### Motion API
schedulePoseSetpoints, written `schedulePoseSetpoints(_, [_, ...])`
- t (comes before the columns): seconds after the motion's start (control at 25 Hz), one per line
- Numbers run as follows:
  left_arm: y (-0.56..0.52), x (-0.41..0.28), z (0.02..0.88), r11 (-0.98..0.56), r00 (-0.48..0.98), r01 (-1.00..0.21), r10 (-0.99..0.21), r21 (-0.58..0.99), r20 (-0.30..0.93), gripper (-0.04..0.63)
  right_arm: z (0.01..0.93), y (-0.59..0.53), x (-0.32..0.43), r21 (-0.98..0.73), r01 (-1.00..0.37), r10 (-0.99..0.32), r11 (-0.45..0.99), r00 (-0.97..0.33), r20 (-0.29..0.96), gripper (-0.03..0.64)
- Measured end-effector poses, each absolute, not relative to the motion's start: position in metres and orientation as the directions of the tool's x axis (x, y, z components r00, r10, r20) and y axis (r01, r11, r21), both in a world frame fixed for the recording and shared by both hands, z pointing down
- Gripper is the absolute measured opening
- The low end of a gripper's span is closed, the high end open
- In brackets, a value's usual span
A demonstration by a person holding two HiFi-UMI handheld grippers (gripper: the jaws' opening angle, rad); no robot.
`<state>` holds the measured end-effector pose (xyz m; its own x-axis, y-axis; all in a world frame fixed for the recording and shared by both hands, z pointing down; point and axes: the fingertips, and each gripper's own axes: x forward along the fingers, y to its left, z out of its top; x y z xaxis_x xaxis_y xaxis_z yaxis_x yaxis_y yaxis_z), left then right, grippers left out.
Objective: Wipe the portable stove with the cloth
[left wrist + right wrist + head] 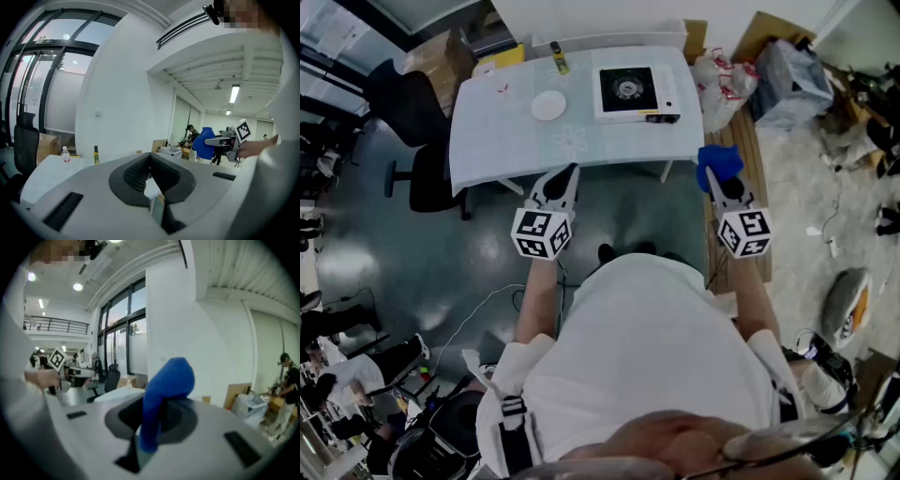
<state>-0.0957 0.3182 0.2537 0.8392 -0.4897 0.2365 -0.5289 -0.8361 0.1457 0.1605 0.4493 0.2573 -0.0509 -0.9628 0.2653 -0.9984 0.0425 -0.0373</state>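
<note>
Standing before the table (pixel 572 141), a person holds both grippers out ahead, side by side. The right gripper (pixel 724 187) pinches the blue cloth (pixel 719 159), which bunches up above its jaws. The left gripper (pixel 567 178) has its jaws pressed together on nothing. The stove (pixel 635 92) sits on the table's right, well apart from both.

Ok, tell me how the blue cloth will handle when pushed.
Probably floppy: the blue cloth bulges and folds above the right gripper, shut on it. Likely light, one pinch holding it up; may bunch when pushed.
</note>
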Motion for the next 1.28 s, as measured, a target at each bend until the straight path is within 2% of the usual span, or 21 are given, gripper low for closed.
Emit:
schedulePoseSetpoints(0.56, [0.313,-0.097,0.256,-0.843,0.851,-0.512,-0.473,0.162,0.23,0.032,0.253,0.446,0.158,-0.051,-0.999,-0.961,0.016,-0.03,0.274,0.077])
schedulePoseSetpoints(1.28, [0.288,-0.144,0.272,-0.864,0.876,-0.466,-0.421,0.188,0.238,0.031,0.259,0.439,0.108,-0.045,-0.997,-0.956,-0.068,0.052,0.287,0.077])
